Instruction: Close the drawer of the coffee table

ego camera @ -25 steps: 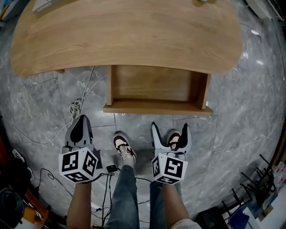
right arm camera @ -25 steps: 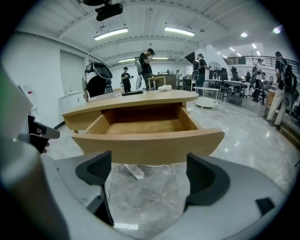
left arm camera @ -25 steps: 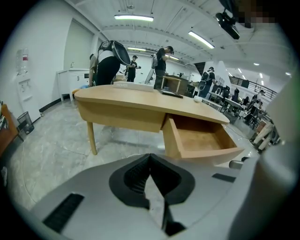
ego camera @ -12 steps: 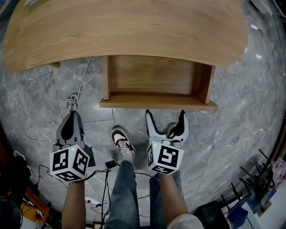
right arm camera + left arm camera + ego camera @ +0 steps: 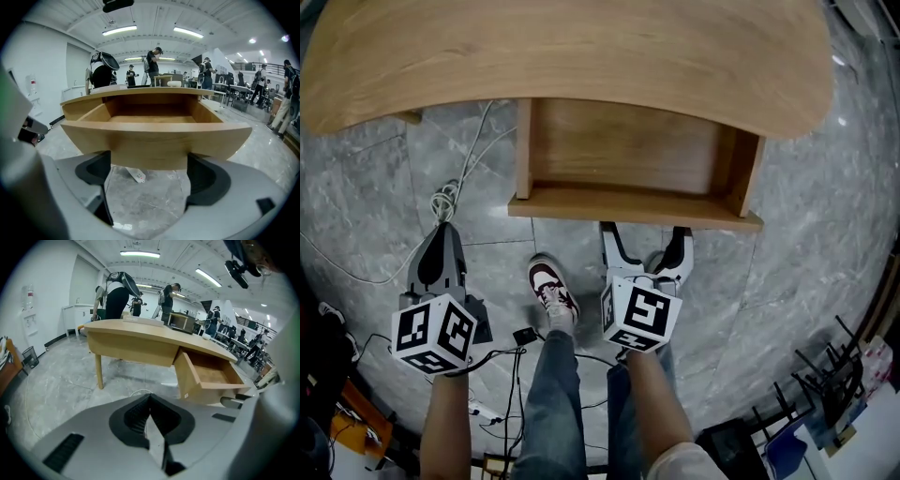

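Pale wooden coffee table (image 5: pixel 581 66): the top is finished smooth and satin, with lengthwise grain shown. Wooden drawer (image 5: pixel 633 204): the same pale wood is used, matt on the inner boards. Grey stone-look floor tiles (image 5: pixel 816 253): veined, polished, and marked by reflected lamp glare. Left gripper (image 5: pixel 442 234) and right gripper (image 5: pixel 644 236): smooth white-grey plastic shells are fitted with ribbed, matt black pads (image 5: pixel 208 180). Blue denim trouser legs (image 5: pixel 548 403): coarse cloth.
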`<state>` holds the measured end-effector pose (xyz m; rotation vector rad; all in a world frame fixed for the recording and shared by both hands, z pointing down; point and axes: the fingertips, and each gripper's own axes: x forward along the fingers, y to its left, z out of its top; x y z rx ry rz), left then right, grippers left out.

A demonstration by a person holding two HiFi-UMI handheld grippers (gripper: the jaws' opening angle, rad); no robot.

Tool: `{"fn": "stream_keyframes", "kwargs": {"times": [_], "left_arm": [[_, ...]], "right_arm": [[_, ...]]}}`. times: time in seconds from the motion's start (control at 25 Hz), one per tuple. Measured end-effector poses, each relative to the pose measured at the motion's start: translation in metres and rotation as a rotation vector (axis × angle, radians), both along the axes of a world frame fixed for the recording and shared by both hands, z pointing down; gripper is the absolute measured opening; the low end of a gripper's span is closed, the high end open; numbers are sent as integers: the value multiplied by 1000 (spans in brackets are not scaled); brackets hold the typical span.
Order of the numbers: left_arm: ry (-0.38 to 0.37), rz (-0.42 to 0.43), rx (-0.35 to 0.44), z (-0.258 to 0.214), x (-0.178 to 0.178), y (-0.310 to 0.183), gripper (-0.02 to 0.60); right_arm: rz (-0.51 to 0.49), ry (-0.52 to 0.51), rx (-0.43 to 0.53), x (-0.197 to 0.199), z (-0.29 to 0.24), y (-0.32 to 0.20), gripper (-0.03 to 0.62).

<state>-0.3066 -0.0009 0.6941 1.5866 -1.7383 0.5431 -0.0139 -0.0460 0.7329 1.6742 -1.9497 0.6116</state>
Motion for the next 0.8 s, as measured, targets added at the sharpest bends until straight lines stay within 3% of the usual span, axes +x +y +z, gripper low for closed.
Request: {"fn": "stream_keyframes", "kwargs": {"times": [0.4, 0.8], "left_arm": [[-4, 15, -14, 8, 0, 6, -5], [-4, 29, -29, 15, -3, 9, -5]], "right_arm": [[22, -23, 68, 1, 0, -2, 520], [27, -16, 69, 1, -2, -2, 520]]}}
